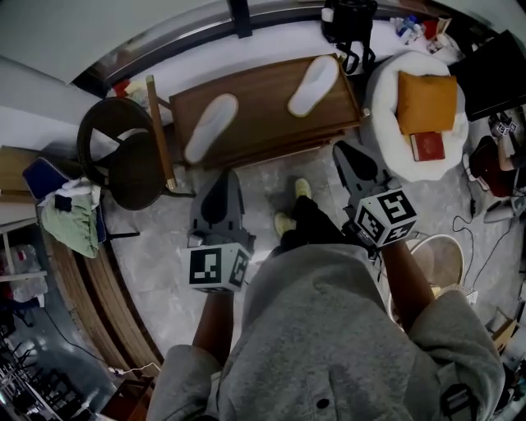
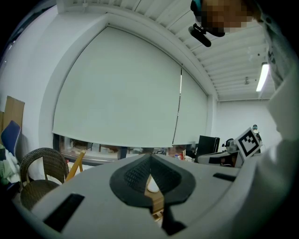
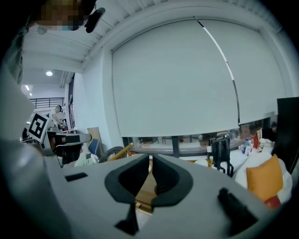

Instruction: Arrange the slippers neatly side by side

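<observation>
Two white slippers lie apart, soles up, on the low wooden table (image 1: 263,123). The left slipper (image 1: 211,126) lies at the table's left half, the right slipper (image 1: 313,85) near its far right corner; both are slanted. My left gripper (image 1: 220,182) hangs shut and empty above the floor, just short of the table's near edge. My right gripper (image 1: 343,151) is shut and empty by the table's right near corner. Through the left gripper's jaws a bit of a white slipper (image 2: 152,186) and table wood show.
A dark round wicker chair (image 1: 123,160) stands left of the table, with a wooden stick (image 1: 161,131) leaning at the table's left end. A white round cushion seat (image 1: 419,115) with an orange pillow (image 1: 426,100) and a red book (image 1: 427,145) sits right. A black bag (image 1: 348,20) stands behind.
</observation>
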The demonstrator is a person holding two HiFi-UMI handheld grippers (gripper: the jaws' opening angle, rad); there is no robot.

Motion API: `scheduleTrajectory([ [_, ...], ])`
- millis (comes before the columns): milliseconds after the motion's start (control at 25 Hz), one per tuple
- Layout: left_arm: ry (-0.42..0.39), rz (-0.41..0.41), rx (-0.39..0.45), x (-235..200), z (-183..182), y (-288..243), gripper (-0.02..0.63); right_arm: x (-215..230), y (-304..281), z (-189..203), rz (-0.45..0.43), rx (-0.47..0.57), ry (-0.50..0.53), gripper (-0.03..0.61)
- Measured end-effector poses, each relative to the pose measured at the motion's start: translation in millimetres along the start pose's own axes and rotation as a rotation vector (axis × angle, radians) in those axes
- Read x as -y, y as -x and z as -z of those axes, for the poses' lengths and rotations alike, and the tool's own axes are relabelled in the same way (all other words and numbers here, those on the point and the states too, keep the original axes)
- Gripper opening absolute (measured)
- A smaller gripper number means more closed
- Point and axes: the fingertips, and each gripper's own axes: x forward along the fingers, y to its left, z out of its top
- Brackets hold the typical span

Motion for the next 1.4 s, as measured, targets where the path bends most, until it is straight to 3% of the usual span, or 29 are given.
scheduleTrajectory([
  [560,-0.001,-0.037,0.004,-26.4,-14.1,-39.6,0.015,60.4,-59.9,5.7,0.154,-0.077,-0.081,0.040],
  [960,-0.014,-0.078,-0.039,-49.8,-18.5,-114.2,0.015,116.2,-118.1,2.9,0.176,-0.104,-0.145,0.040],
  [1080,0.019,-0.076,-0.033,-55.2,-17.6,-136.7,0.015,131.6,-137.8,10.3,0.182,-0.132,-0.175,0.040],
  [1400,0.008,-0.073,-0.120,-60.8,-1.3,-187.3,0.015,169.2,-184.3,37.3,0.211,-0.217,-0.300,0.041],
])
